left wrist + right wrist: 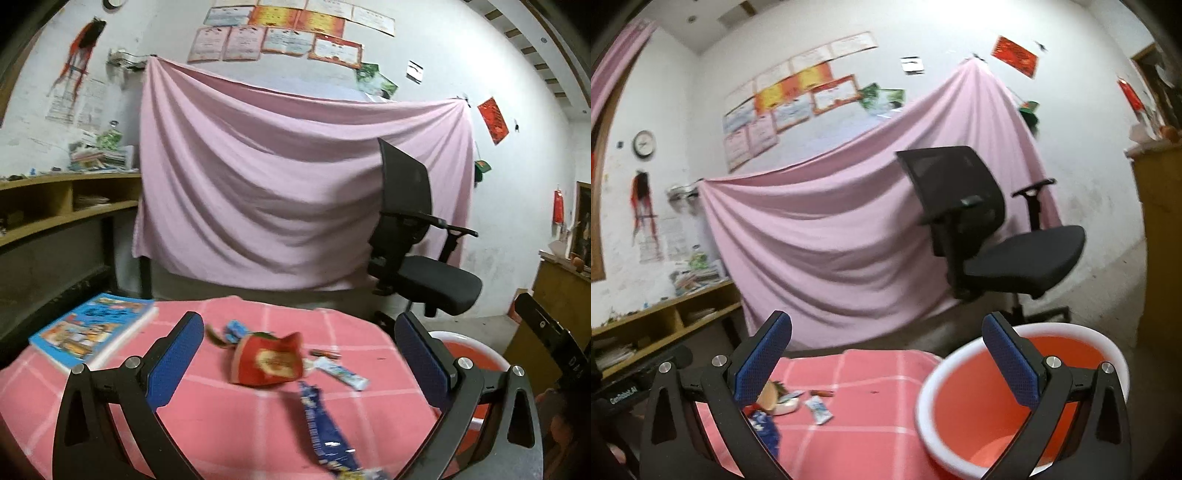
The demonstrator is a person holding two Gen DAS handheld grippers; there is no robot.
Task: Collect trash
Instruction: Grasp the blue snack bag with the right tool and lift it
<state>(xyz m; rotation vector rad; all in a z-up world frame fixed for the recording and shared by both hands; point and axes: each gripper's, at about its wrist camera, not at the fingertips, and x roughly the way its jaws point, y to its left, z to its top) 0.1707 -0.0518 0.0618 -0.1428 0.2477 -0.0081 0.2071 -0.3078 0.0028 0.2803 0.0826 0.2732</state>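
Both of my tongs stand released with nothing between the pads: the left gripper (299,362) hangs over the pink checked tablecloth (229,424), the right gripper (886,363) over the table's right edge. Trash lies scattered under the left one (all a bit blurred): a red snack bag (267,363) in the middle, a dark blue wrapper (325,428) nearer me, a small white packet (341,373) just right of the bag. On the right I see the red bin (1015,413) with its white rim, and far left a book (92,328).
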